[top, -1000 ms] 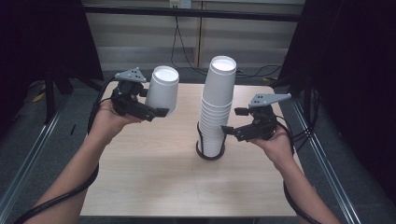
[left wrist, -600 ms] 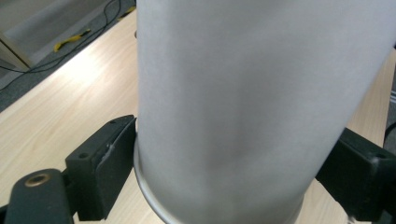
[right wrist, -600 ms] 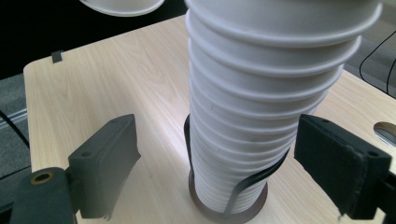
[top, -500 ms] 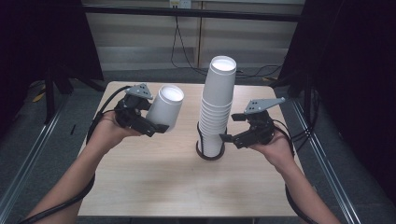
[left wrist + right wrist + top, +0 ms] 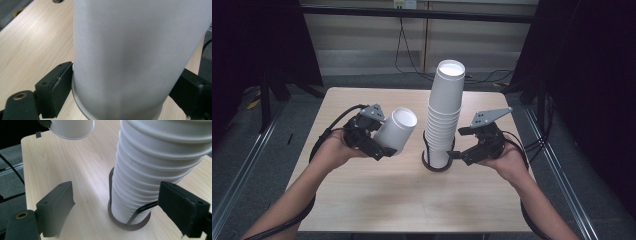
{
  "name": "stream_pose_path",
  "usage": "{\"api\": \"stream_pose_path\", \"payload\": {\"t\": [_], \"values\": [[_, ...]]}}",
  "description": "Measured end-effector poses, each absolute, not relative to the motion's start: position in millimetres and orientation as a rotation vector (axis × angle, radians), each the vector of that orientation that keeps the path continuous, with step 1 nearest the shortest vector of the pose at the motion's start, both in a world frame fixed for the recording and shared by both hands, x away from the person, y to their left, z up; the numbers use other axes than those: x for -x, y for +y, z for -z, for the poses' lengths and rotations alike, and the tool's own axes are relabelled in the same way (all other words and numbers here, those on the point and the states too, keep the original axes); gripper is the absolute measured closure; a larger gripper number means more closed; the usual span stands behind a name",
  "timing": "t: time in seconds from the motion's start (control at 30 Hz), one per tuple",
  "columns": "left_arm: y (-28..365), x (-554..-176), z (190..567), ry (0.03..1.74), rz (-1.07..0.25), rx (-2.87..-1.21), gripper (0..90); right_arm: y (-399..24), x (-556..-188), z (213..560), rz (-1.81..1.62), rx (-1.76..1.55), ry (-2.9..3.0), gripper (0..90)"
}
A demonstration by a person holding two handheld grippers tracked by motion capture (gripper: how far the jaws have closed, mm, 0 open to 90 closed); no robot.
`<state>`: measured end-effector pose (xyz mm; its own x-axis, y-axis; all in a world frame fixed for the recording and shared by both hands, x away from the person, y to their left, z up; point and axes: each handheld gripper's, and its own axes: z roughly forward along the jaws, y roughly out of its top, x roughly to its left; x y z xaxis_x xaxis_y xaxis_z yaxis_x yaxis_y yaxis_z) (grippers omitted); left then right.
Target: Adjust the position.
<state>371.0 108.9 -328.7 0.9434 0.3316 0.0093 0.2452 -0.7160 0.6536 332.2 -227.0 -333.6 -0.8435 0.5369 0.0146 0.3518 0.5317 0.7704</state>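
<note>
You had one white cup (image 5: 396,131) off the stack, clamped in your left gripper (image 5: 379,145) and tilted above the worktop (image 5: 377,195), not yet set down. Your right gripper (image 5: 460,146) stood open, empty, beside the cup stack (image 5: 444,110) in its holder (image 5: 434,165).

Left tongs (image 5: 384,142) are clamped and tilted, while right tongs (image 5: 458,145) stand level, jaws spread wide.

A light wooden table (image 5: 377,200) is seen, standing on a grey floor (image 5: 242,165). A dark round holder (image 5: 436,164) is set directly on it, right of centre, and a stack of white cups (image 5: 445,107) is carried upright in that holder.
</note>
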Motion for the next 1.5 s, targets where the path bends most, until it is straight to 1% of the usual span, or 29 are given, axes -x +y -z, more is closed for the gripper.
{"api": "stream_pose_path", "payload": {"t": [0.03,0.2,0.4,0.67,1.5], "values": [[106.5,-368.9,331.0,0.420,-0.158,-2.394,12.1,-226.8,-331.5,333.7,-1.194,-0.748,2.556,13.0],[99.4,-362.6,338.4,0.373,-0.165,-2.459,12.1,-223.9,-328.8,336.6,-1.156,-0.691,2.609,13.3],[92.6,-358.1,347.1,0.363,-0.147,-2.484,12.3,-216.9,-326.1,340.0,-1.084,-0.624,2.666,13.3],[83.2,-352.4,353.5,0.294,-0.149,-2.571,12.3,-211.4,-325.2,342.8,-1.034,-0.584,2.723,13.3],[47.8,-329.5,368.9,0.160,-0.084,-2.634,12.4,-197.7,-321.3,348.3,-0.997,-0.497,2.826,13.6]]}}
